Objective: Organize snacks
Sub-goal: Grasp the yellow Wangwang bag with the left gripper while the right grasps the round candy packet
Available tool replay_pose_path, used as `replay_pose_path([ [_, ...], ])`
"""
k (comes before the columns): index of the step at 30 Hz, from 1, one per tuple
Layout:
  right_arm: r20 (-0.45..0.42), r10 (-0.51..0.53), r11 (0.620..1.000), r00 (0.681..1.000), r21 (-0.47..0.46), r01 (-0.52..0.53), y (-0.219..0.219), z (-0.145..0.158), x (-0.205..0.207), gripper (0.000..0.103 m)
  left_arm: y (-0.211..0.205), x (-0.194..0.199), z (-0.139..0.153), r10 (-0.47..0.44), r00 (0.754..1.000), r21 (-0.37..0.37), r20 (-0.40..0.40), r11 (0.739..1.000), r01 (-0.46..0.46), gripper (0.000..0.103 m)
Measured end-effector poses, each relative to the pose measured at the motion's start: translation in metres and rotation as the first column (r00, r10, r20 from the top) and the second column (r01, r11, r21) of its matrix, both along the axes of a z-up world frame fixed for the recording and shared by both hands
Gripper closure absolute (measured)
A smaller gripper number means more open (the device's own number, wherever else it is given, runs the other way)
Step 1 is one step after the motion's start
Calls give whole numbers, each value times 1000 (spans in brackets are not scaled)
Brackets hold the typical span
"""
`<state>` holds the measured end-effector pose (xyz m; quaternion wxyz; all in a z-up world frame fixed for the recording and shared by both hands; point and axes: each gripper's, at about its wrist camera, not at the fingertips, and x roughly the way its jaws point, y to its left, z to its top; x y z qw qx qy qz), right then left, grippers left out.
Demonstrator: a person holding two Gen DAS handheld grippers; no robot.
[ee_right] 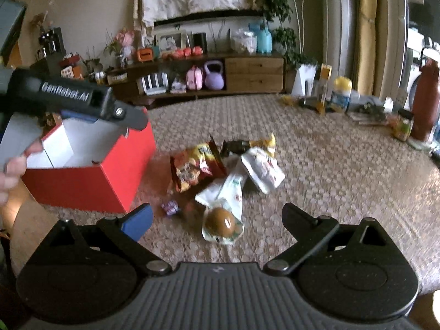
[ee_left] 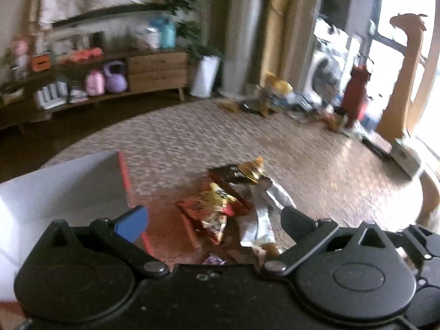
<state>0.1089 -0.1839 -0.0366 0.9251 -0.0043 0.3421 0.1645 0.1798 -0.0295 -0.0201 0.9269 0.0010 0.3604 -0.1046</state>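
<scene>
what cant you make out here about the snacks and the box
- Red box floor: right wrist view, near wall hides it; left wrist view, blurred.
- Packet print: motion blur, both views.
- Small purple wrapper: left wrist view, half cut off by gripper body.
- Dark packet: partly under others.

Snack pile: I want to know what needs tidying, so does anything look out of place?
Yes. The snack packets lie loose and overlapping on the woven mat, beside the red box rather than inside it.
</scene>
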Motion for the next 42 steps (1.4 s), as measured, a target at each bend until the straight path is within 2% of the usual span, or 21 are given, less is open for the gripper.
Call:
replay_pose_path([
  [5, -31, 18, 1000, 999, -6, -19, -1, -22, 11, 2, -14, 28, -14, -68, 997, 63, -30, 996, 70, 0],
  [7, -47, 26, 1000, 999, -11, -27, -1, -30, 17, 2, -20, 38, -22, -102, 992, 84, -73, 991, 108, 0],
  [10, -73, 38, 999, 997, 0, -38, -1, -41, 28, 3, -34, 53, -34, -147, 982, 153, -123, 974, 165, 0],
  [18, -91, 94, 995, 991, -12, -96, 5, -61, 52, 3, -50, 89, -58, -174, 966, 218, -193, 952, 215, 0],
  [20, -104, 102, 994, 989, -23, -105, 7, -68, 59, 9, -54, 97, -64, -171, 964, 234, -205, 947, 218, 1],
  [22, -112, 109, 993, 988, -26, -113, 9, -73, 64, 10, -57, 104, -71, -169, 960, 246, -221, 943, 223, 1],
  [25, -109, 131, 991, 985, -22, -134, 11, -76, 70, 18, -59, 113, -80, -168, 954, 258, -247, 938, 232, 1],
  [27, -108, 140, 989, 984, -27, -144, 13, -79, 73, 20, -60, 116, -85, -174, 948, 266, -267, 932, 246, 1],
  [29, -108, 152, 987, 982, -29, -156, 16, -81, 75, 27, -61, 119, -91, -179, 941, 278, -287, 925, 261, 1],
  [32, -109, 169, 984, 980, -41, -174, 20, -84, 77, 33, -60, 124, -97, -177, 938, 287, -297, 921, 264, 1],
  [35, -106, 185, 979, 977, -62, -193, 24, -87, 74, 40, -59, 129, -102, -168, 937, 289, -305, 922, 259, 7],
  [37, -108, 189, 978, 976, -68, -196, 25, -88, 72, 40, -57, 132, -104, -162, 937, 285, -310, 924, 254, 12],
  [39, -103, 194, 977, 976, -71, -201, 25, -89, 70, 43, -54, 134, -106, -166, 933, 270, -320, 928, 257, 22],
  [42, -101, 192, 976, 976, -84, -201, 26, -90, 70, 52, -52, 136, -108, -161, 935, 270, -316, 930, 251, 28],
])
